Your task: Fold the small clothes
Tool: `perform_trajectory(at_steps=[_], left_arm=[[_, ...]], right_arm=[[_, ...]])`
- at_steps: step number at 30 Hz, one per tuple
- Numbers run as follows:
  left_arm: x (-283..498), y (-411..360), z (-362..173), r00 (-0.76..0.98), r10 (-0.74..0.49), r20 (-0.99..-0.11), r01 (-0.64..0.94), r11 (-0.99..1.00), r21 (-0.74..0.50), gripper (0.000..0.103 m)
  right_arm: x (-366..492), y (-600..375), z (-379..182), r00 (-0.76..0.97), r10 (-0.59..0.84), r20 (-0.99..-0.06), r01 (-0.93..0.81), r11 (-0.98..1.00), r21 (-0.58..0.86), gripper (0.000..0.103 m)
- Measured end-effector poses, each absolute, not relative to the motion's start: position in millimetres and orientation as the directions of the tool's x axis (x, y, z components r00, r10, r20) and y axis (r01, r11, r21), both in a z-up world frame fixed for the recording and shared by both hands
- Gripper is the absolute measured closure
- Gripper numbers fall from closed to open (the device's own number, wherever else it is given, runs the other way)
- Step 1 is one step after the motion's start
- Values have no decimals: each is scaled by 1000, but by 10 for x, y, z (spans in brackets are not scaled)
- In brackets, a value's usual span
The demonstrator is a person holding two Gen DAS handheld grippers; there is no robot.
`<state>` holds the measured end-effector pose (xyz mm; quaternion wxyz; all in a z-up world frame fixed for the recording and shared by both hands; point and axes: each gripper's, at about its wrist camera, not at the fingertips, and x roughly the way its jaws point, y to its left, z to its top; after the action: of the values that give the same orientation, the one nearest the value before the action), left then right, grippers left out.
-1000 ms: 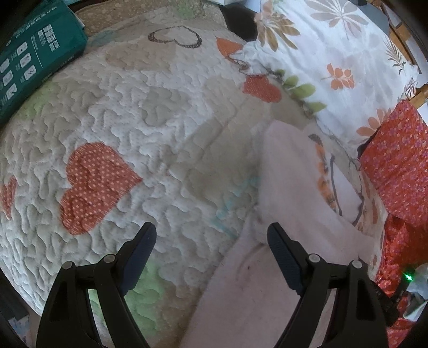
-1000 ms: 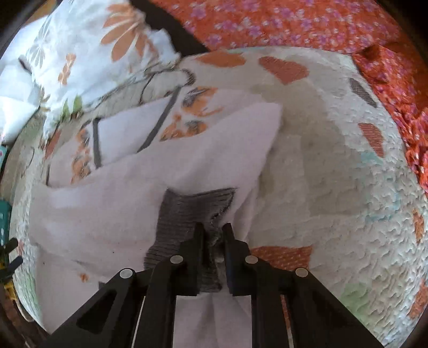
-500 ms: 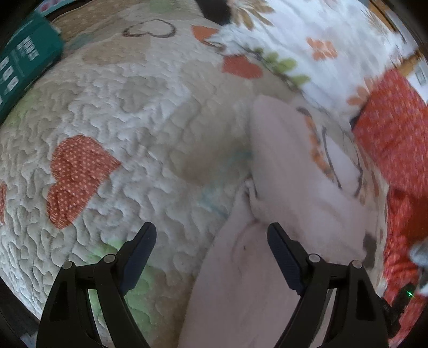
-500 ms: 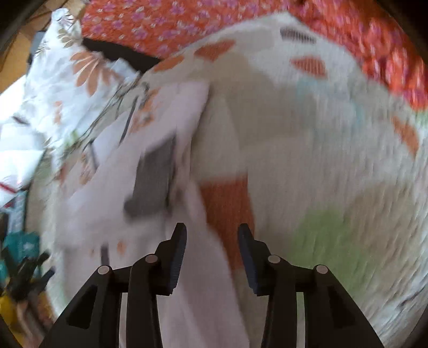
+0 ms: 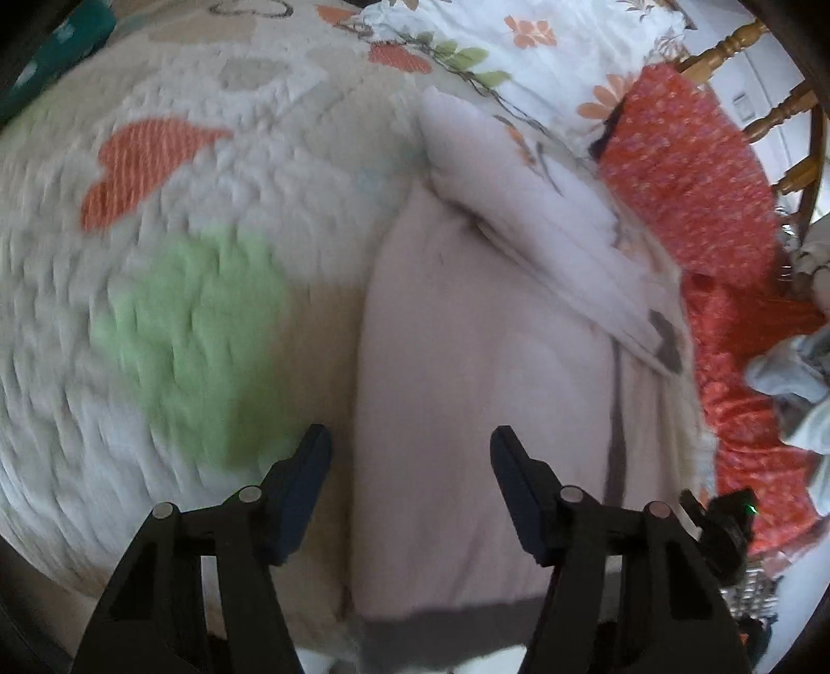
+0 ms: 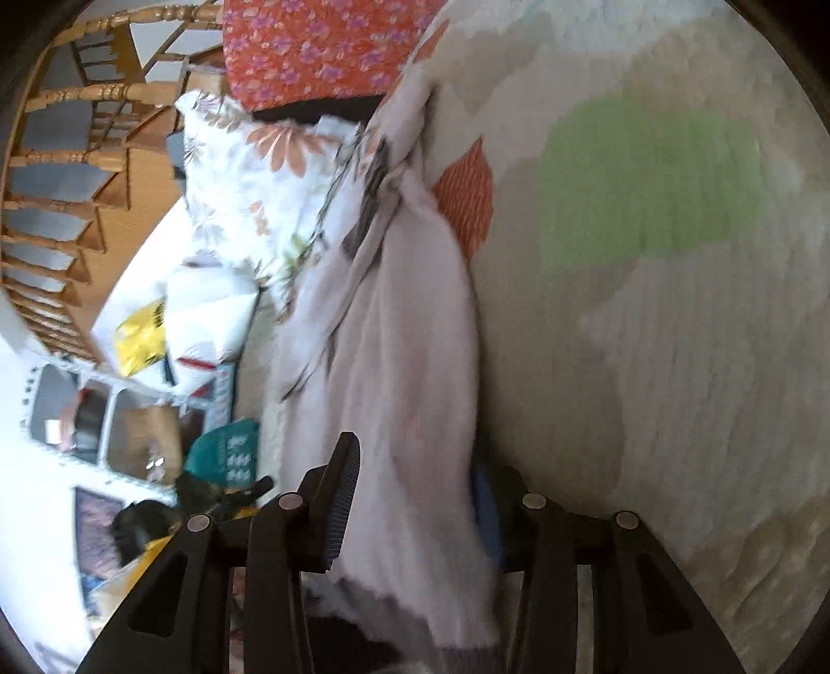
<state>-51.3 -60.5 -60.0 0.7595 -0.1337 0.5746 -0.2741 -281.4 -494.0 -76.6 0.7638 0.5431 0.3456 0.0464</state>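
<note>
A small pale pink garment (image 5: 467, 363) with a grey hem lies on the quilted bedspread (image 5: 181, 233); one part is folded over it (image 5: 544, 228). My left gripper (image 5: 410, 466) is open, its fingers low on either side of the garment's near end. In the right wrist view the same garment (image 6: 404, 363) runs between the fingers of my open right gripper (image 6: 415, 497), and its grey hem hangs at the bottom. The cloth lies between the jaws, not clamped.
A floral pillow (image 5: 519, 46) and an orange-red patterned cloth (image 5: 690, 171) lie at the far side. A wooden chair (image 6: 67, 129) stands beyond. A teal pack (image 6: 223, 451) and boxes sit off the bed's side. Grey clothes (image 5: 788, 373) lie at right.
My right gripper let go of the grey hem, opened and swung round to the garment's end. My left gripper moved right and closer, now astride the garment's near end.
</note>
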Motion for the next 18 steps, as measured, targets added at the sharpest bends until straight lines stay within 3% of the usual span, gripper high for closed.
perform_trajectory(at_steps=[9, 13, 18], left_arm=[[-1131, -562, -819, 131, -681, -720, 257, 725, -639, 40], [-1302, -469, -919, 163, -665, -729, 225, 745, -629, 59], [-1390, -430, -986, 154, -693, -704, 201, 720, -664, 57]], right_arm=[[-2856, -4574, -779, 703, 551, -450, 232, 421, 877, 58], [-2865, -4534, -799, 703, 566, -431, 228, 394, 890, 58], [-2853, -4406, -799, 684, 578, -445, 226, 413, 883, 58]])
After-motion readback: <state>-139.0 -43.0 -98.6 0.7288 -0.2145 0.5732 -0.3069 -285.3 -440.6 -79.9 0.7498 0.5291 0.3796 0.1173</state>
